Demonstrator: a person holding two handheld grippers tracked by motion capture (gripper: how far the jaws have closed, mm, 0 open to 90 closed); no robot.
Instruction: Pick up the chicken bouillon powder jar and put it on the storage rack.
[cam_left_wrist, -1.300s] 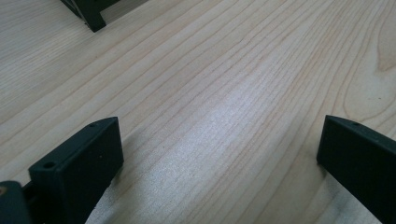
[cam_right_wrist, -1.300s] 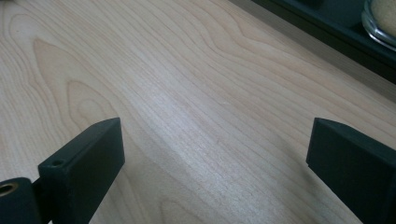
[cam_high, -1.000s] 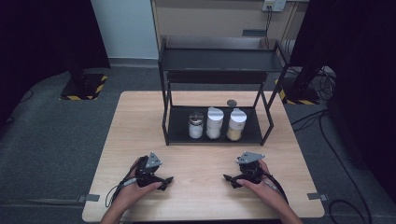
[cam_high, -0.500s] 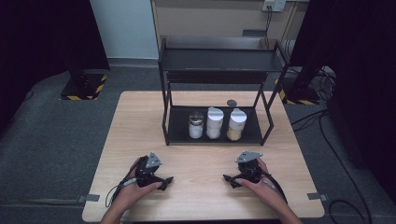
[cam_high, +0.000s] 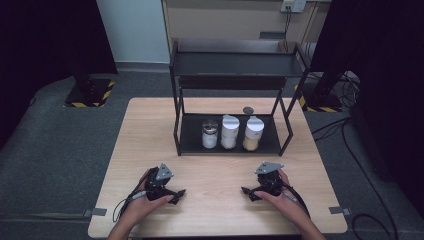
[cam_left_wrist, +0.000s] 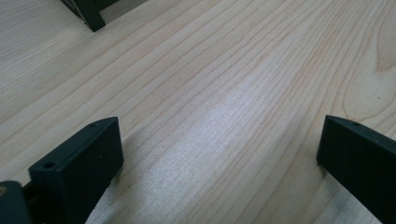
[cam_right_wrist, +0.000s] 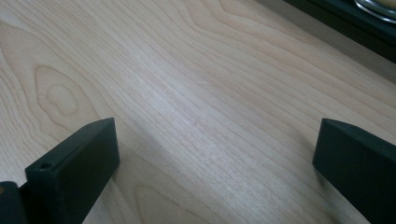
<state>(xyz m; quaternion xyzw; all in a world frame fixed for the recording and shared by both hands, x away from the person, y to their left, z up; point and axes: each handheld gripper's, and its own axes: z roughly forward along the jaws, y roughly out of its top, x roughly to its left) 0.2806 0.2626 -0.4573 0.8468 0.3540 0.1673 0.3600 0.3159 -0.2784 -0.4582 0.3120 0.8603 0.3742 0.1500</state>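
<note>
Fingers (cam_right_wrist: 74, 170): blocky matte black, apart

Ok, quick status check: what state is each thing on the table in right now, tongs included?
Left tongs: open, nothing between the jaws, resting on the table.
Right tongs: jaws have just been opening, now wide, nothing between them.
Clear jar: upright on the rack's lower shelf, metal lid on.
Middle jar: upright, white lid on.
Right jar: upright, white lid on.
Rack's top shelf: bare.
Small round disc: flat on the table behind the rack.
</note>
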